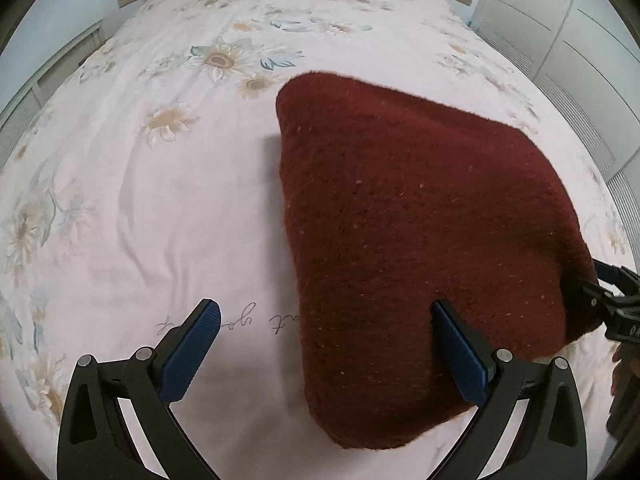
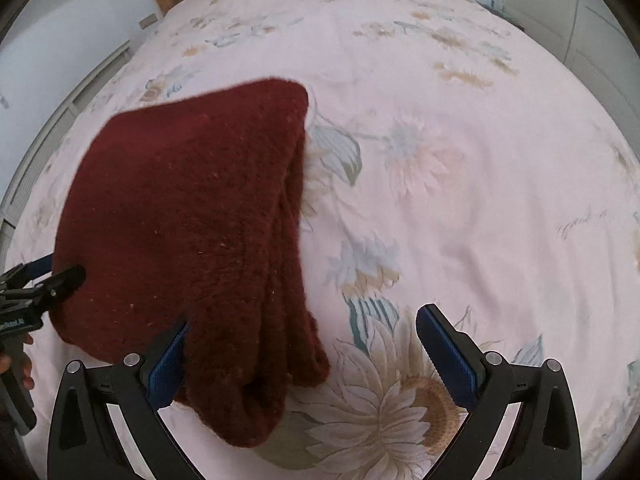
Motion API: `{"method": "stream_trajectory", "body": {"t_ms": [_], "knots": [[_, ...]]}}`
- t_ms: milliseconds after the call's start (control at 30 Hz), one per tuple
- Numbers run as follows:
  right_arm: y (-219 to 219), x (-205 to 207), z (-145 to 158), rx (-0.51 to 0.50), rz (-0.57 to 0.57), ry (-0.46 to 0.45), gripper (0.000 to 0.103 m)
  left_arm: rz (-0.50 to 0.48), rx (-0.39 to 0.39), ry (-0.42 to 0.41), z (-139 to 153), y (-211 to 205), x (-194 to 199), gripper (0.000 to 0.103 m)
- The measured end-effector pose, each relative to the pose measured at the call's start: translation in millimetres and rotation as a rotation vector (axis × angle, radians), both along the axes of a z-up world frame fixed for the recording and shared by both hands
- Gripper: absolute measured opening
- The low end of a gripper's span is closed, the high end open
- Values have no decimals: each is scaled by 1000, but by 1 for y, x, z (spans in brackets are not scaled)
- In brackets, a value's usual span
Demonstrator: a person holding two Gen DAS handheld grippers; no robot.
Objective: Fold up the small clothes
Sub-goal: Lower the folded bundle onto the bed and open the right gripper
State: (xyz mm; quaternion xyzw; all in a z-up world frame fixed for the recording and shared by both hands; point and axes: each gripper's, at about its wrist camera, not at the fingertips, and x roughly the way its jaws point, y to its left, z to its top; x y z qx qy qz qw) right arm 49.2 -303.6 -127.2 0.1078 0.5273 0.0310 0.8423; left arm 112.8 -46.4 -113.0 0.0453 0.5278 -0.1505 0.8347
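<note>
Left tool (image 1: 326,322): jaws wide apart, gripping nothing, angled steeply down at bed (image 1: 160,208). Its right finger (image 1: 460,356) overlaps sweater (image 1: 420,220) edge in view; contact unclear. Sweater, folded, dark red, lies ahead and right of this tool.

Right tool (image 2: 302,334): jaws wide apart, empty, same steep downward tilt. Sweater ahead and left, near corner between fingers, left finger (image 2: 168,364) at its edge. Floral sheet beyond.

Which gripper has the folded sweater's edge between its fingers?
The right gripper: the maroon sweater lies between its open fingers. The left gripper mostly spans bare bedsheet.
</note>
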Motion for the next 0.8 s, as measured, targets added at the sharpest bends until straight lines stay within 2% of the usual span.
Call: {"method": "stream_trajectory", "body": {"t_ms": [100,233,367,467,567,667,800], "knots": [[-2,-3,-2,22,-27,-4,103,14,-28,5,-3,3,-4,103],[3,-5,16,-11,-19,-14,103,9,-10,-26,7,0,-8,102],[6,-16,55,-45,-25,-72,103,39,14,-28,25,1,-8,102],[6,-28,82,-61,-37,-103,103,73,60,-54,47,6,-18,102],[3,-45,111,-95,-56,-135,103,106,57,-64,69,16,-31,102],[4,-65,140,-148,-57,-175,103,122,53,-100,91,26,-45,102],[3,-92,167,-198,-61,-215,103,140,115,-150,115,34,-65,102]]}}
